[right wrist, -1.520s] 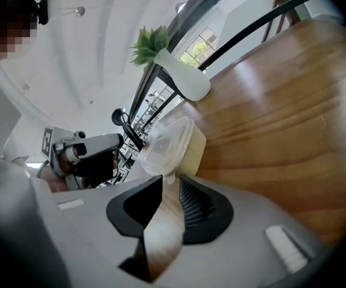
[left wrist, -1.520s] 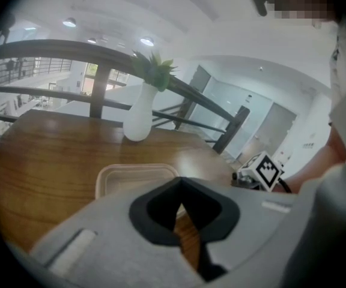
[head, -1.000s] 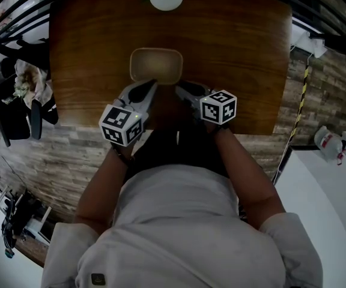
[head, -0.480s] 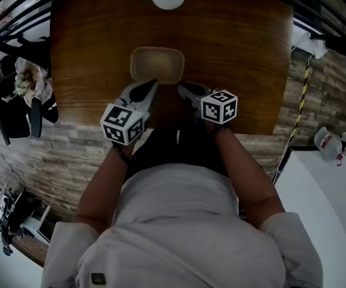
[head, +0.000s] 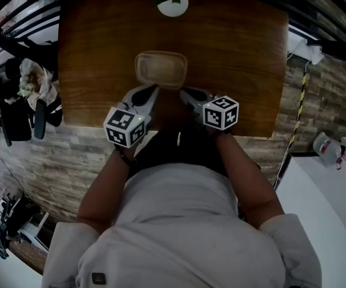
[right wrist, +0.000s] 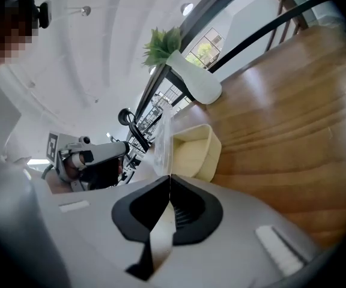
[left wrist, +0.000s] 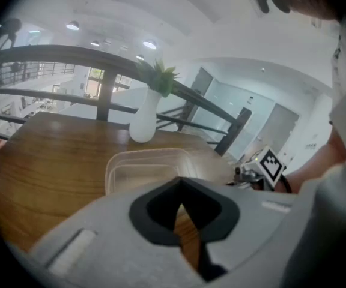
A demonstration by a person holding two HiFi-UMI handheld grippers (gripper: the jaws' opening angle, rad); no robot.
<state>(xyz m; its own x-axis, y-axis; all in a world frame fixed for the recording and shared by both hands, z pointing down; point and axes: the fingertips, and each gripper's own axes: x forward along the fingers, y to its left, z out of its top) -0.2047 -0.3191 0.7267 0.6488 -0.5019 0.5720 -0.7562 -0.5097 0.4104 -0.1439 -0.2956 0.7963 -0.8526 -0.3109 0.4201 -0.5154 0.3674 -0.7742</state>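
You're pinching the lid edge in the right gripper fingers; left gripper fingers are pressing together, empty, beside the container near the desk's front edge, with room opening either side.

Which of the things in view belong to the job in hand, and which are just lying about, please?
In hand: clear plastic lid, pinched by the right gripper; beige rectangular plastic container; left gripper near it.
Lying about: white vase with green plant; brown wooden table; black metal railing.

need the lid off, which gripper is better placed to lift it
Right: the right gripper is shut on the clear lid, tilted up off the box; the left gripper is shut beside the box.
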